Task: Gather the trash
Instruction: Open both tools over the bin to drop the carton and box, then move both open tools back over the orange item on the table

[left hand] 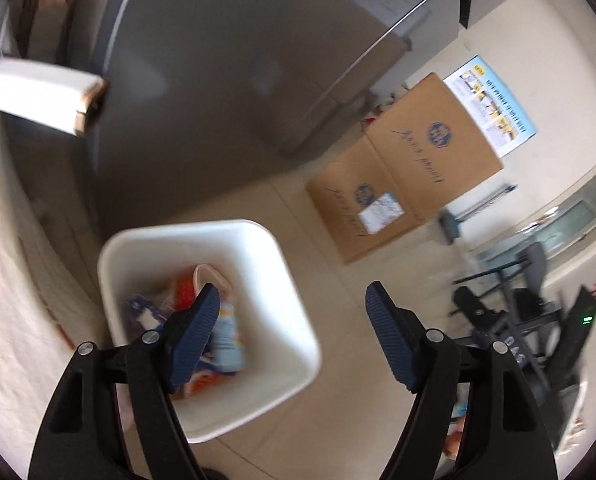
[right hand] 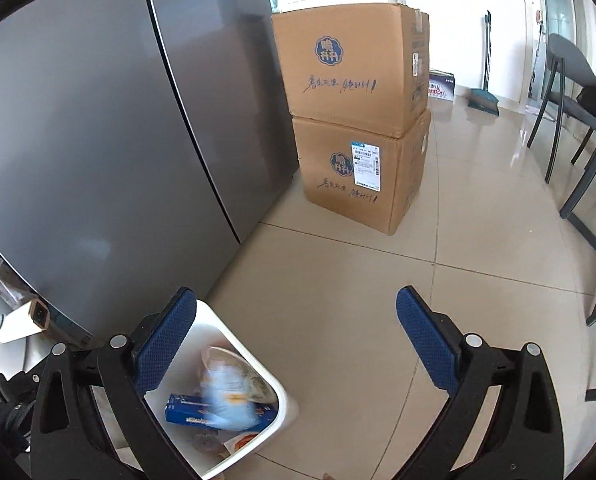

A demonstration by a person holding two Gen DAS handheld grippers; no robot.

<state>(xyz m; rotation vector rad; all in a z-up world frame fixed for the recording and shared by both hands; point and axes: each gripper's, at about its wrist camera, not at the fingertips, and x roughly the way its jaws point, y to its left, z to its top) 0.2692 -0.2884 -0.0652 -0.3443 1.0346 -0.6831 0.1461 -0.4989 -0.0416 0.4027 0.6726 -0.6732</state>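
A: Over the white bin (left hand: 298, 320), both our grippers hang with nothing in them. The left gripper (left hand: 293, 312) has its jaws spread wide and empty, and the right gripper (right hand: 298, 336) is just as wide and just as bare.

B: So we judge the drop step to be ending. The trash (right hand: 221, 404) lies inside the bin on the floor, just beside the grey fridge (right hand: 97, 120): a blue carton, a pale blue-and-yellow packet smeared by blur, and some red and orange wrappers underneath.

A: The packet's blur in the right wrist view could mean it is falling or settling; we cannot tell which.

B: Next, we think, we go back for more rubbish. That calls for lifting both grippers away from the rim and turning toward wherever litter remains, which neither view shows.

A: On materials: the bin is smooth, glossy plastic, square with rounded corners and slightly tapered walls. The gripper pads (left hand: 195, 340) are blue with a fine ribbed texture, set on black frames.

B: The floor (right hand: 378, 300) is pale polished tile, reflective. Two stacked cardboard boxes (right hand: 358, 120) stand against the fridge, matte brown, sharp-edged. The fridge doors look like brushed metal.
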